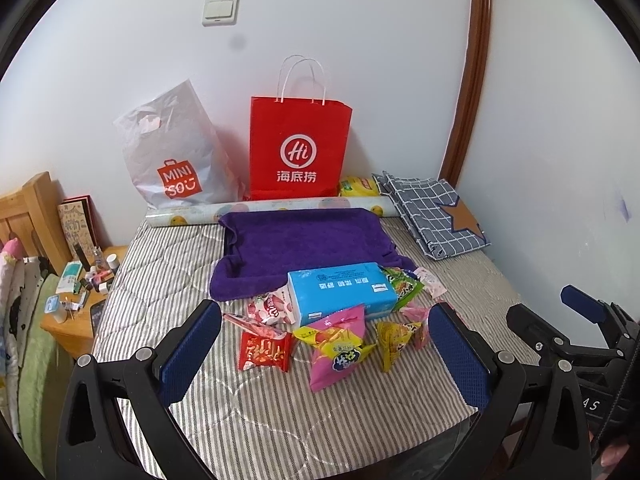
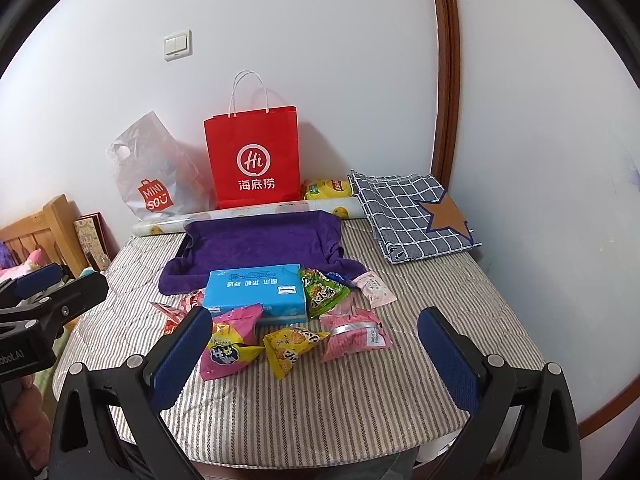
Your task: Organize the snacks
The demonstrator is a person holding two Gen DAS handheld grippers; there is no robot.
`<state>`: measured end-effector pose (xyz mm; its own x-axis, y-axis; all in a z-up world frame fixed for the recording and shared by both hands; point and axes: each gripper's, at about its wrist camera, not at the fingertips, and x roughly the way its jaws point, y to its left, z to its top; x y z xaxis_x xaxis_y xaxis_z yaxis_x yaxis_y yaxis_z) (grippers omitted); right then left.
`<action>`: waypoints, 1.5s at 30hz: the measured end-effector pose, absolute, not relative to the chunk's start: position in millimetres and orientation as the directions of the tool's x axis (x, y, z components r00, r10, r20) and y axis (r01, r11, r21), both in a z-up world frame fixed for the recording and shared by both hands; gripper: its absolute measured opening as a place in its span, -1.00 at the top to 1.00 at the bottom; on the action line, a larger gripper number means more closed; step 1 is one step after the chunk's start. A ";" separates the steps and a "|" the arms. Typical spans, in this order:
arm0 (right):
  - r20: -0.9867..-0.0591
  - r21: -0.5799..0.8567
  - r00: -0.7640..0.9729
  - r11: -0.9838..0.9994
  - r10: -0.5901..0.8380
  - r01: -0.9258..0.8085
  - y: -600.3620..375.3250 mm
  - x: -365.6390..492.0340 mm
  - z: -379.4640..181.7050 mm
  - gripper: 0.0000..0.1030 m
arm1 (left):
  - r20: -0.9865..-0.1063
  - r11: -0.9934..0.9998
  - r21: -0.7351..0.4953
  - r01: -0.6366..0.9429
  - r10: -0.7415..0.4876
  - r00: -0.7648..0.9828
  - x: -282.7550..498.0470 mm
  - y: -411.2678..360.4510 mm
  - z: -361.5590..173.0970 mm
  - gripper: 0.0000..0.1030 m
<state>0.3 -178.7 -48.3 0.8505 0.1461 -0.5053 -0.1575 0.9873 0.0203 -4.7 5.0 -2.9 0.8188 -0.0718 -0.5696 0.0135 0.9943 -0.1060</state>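
Note:
Several snack packets lie on the striped mattress (image 1: 168, 280) around a blue tissue pack (image 1: 340, 290): a red packet (image 1: 264, 352), a pink packet (image 1: 338, 346), a yellow packet (image 1: 394, 342), a green packet (image 1: 404, 286). A tray covered by a purple towel (image 1: 300, 246) sits behind them. My left gripper (image 1: 324, 352) is open and empty, above the near packets. My right gripper (image 2: 316, 356) is open and empty, in front of the pink packet (image 2: 228, 344), yellow packet (image 2: 292, 346) and a second pink packet (image 2: 354, 336). The tissue pack (image 2: 256, 290) lies beyond.
A red paper bag (image 1: 300, 148) and a grey MINISO bag (image 1: 176, 152) stand against the wall. A paper roll (image 1: 264, 210), a yellow chip bag (image 1: 358, 186) and a checked cloth (image 1: 436, 212) lie at the back. A cluttered nightstand (image 1: 76, 308) is left.

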 end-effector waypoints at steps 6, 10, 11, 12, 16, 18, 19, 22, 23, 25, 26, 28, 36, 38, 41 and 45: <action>-0.506 0.009 0.849 0.986 0.150 -0.169 -175.8 2.1 -49.5 -1.00 | -0.571 0.994 -0.106 0.025 -0.081 0.817 4.0 2.4 -4.0 -0.98; -0.515 0.003 0.843 0.984 0.153 -0.177 -171.8 10.4 -51.5 -1.00 | -0.580 0.994 -0.102 0.028 -0.082 0.811 14.9 2.8 -7.9 -0.98; -0.517 -0.001 0.843 0.984 0.152 -0.178 -171.1 12.4 -52.1 -1.00 | -0.582 0.994 -0.102 0.027 -0.082 0.809 17.7 3.9 -8.7 -0.98; -0.519 -0.006 0.842 0.984 0.150 -0.178 -170.1 15.2 -52.9 -1.00 | -0.585 0.994 -0.102 0.025 -0.080 0.807 21.4 5.1 -9.8 -0.98; -0.530 -0.028 0.840 0.987 0.119 -0.158 -169.7 30.6 -58.1 -1.00 | -0.599 0.995 -0.095 -0.020 -0.041 0.800 38.1 12.9 -17.0 -0.99; -0.534 -0.043 0.841 0.991 0.086 -0.129 -172.7 40.1 -62.6 -1.00 | -0.608 0.994 -0.090 -0.054 -0.012 0.794 46.6 18.3 -22.2 -0.99; -0.531 -0.051 0.844 0.992 0.070 -0.114 -175.8 46.2 -66.1 -1.00 | -0.620 0.993 -0.085 -0.082 0.011 0.784 52.5 21.7 -26.2 -0.99; -0.539 -0.043 0.838 0.992 0.080 -0.122 -186.9 65.0 -77.5 -1.00 | -0.659 0.989 -0.100 -0.105 0.014 0.752 70.6 32.3 -40.3 -0.99; -0.545 -0.031 0.834 0.991 0.089 -0.127 -191.2 70.3 -81.3 -1.00 | -0.672 0.989 -0.107 -0.102 0.004 0.741 76.7 36.3 -45.7 -0.99; -0.565 -0.009 0.819 0.992 0.099 -0.126 -201.3 84.8 -90.9 -1.00 | -0.685 0.988 -0.114 -0.108 0.001 0.729 84.6 42.6 -53.7 -0.99; -0.573 -0.003 0.814 0.993 0.097 -0.121 -205.0 90.7 -95.0 -1.00 | -0.688 0.987 -0.116 -0.113 0.002 0.726 88.3 45.6 -57.0 -0.99; -0.587 0.015 0.804 0.994 0.099 -0.111 -215.2 103.7 -104.5 -1.00 | -0.693 0.986 -0.120 -0.120 0.004 0.721 95.5 50.4 -62.5 -0.99; -0.630 0.021 0.771 0.994 0.095 -0.106 -230.8 128.8 -137.3 -0.99 | -0.689 0.989 -0.083 -0.124 0.033 0.724 118.9 56.7 -70.8 -0.99; -0.646 0.027 0.757 0.993 0.103 -0.112 -230.7 132.5 -146.4 -0.99 | -0.698 0.989 -0.067 -0.129 0.047 0.715 125.1 57.0 -74.7 -0.99; -0.670 0.048 0.733 0.992 0.118 -0.116 -231.0 140.1 -162.5 -0.99 | -0.718 0.989 -0.070 -0.133 0.042 0.694 132.4 60.3 -84.3 -0.99; -0.695 0.066 0.706 0.989 0.138 -0.129 -227.1 152.2 -180.8 -0.99 | -0.723 0.987 -0.071 -0.143 0.047 0.689 136.9 68.0 -95.3 -0.98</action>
<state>152.2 -227.1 -180.8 0.7061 0.1382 -0.6945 -0.1287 0.9895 0.0661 136.9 68.0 -95.3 0.6894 0.0473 -0.7228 -0.1427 0.9872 -0.0714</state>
